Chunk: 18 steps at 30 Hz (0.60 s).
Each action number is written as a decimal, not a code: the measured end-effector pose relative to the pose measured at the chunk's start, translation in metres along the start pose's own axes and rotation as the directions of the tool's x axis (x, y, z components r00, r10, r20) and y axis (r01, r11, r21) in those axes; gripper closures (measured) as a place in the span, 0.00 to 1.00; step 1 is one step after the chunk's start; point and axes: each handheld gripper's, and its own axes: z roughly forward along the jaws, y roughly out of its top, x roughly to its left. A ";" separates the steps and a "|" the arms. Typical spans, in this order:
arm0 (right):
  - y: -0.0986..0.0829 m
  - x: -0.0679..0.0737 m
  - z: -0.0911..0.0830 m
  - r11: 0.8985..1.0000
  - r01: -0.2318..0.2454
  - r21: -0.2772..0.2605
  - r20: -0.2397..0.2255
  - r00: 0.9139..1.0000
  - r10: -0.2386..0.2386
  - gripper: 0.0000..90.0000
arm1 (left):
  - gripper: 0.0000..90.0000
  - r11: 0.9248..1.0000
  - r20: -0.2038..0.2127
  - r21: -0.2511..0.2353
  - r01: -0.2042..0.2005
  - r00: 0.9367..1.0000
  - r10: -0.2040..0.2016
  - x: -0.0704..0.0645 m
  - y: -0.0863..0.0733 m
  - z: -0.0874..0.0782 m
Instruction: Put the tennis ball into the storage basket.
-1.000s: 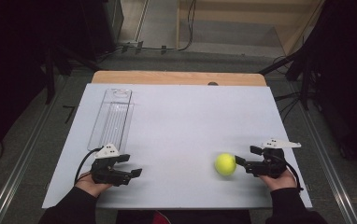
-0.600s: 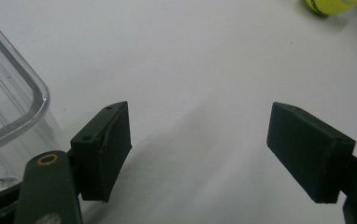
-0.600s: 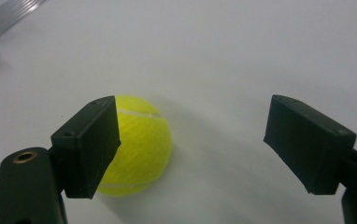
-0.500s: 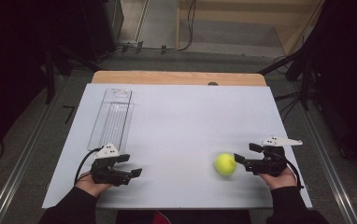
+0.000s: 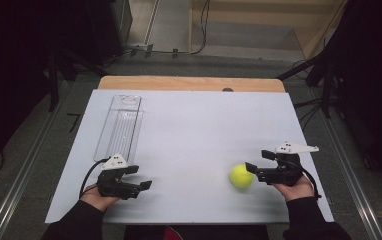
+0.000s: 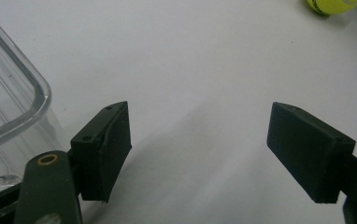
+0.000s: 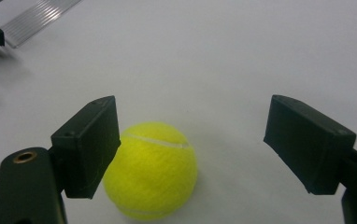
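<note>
Jaws spread wide on your right gripper (image 7: 193, 140), with the tennis ball (image 7: 151, 170) lying on the white table (image 5: 189, 130) between them, close against one jaw. Your right hand (image 5: 293, 187) holds it low, aimed leftward. Your left gripper (image 6: 197, 144) rests wide apart too, beside the clear tray (image 5: 120, 127).

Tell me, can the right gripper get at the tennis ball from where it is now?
Probably yes. The right gripper is open, and the tennis ball sits on the white table just ahead, close to one jaw, with nothing between them. It sits off-centre in the gap, so shifting sideways before closing may help.
</note>
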 end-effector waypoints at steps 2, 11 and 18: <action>0.002 0.001 0.001 1.000 0.006 -0.003 -0.004 1.000 -0.006 0.18 | 0.25 1.000 -0.001 0.001 0.000 1.000 0.000 0.000 0.000 0.000; 0.012 0.011 0.008 0.999 0.036 0.006 -0.022 0.999 -0.036 0.18 | 0.25 1.000 -0.003 0.001 0.004 1.000 -0.004 0.000 0.000 -0.001; 0.017 0.018 0.015 0.998 0.054 0.015 -0.040 0.998 -0.054 0.18 | 0.25 1.000 -0.003 -0.004 0.005 1.000 -0.005 0.000 0.000 -0.001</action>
